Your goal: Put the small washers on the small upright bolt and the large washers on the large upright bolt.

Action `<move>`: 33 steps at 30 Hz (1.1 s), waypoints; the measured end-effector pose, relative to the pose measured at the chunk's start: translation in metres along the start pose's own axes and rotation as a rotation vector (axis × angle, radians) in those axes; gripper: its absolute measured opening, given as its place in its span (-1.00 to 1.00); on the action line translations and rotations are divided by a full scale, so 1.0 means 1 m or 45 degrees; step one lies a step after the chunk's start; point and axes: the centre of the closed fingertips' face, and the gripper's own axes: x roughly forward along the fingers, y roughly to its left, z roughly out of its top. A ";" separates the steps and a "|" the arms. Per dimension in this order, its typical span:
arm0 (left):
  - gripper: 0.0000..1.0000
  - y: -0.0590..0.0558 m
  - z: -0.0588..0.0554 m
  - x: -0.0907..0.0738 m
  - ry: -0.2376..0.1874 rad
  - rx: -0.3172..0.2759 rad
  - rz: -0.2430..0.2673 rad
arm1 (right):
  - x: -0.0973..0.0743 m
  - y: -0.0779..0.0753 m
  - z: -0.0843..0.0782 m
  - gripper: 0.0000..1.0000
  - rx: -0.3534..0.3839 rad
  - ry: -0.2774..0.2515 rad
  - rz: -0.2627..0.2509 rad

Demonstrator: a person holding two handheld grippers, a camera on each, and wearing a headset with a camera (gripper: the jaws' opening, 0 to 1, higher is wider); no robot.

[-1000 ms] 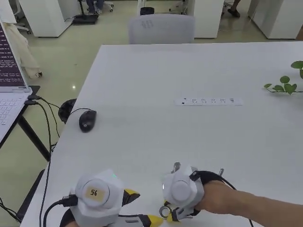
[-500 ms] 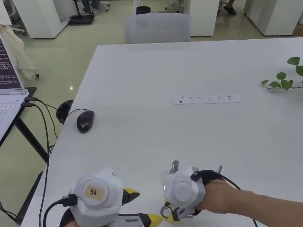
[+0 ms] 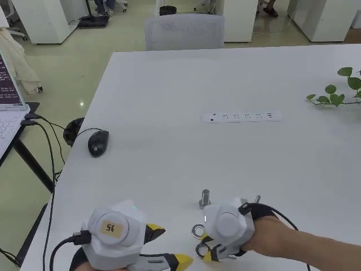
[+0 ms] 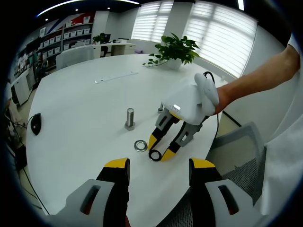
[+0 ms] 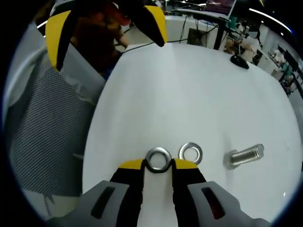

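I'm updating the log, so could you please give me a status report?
Left tongs open, empty. Right tongs shut on a washer. Second washer flat on the table, between it and the large bolt.

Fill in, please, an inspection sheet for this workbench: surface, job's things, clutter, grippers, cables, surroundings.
Surface: white table, no spills seen.
Job's things: large bolt upright and bare; small bolt upright, partly hidden; loose washer flat near the large bolt.
Clutter: mouse, power strip, plant.
Grippers: left gripper open, holding nothing; right gripper shut on held washer.
Cables: cables running from the laptop, off the table.
Surroundings: chair at the far edge.
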 end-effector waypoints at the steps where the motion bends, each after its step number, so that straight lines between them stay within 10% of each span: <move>1: -0.01 0.001 0.000 0.000 -0.001 -0.001 0.002 | -0.002 -0.001 0.000 -0.54 0.007 -0.003 -0.004; 33: -0.01 0.005 0.000 -0.003 -0.014 -0.016 0.015 | -0.081 -0.099 0.021 -0.54 0.041 -0.019 -0.186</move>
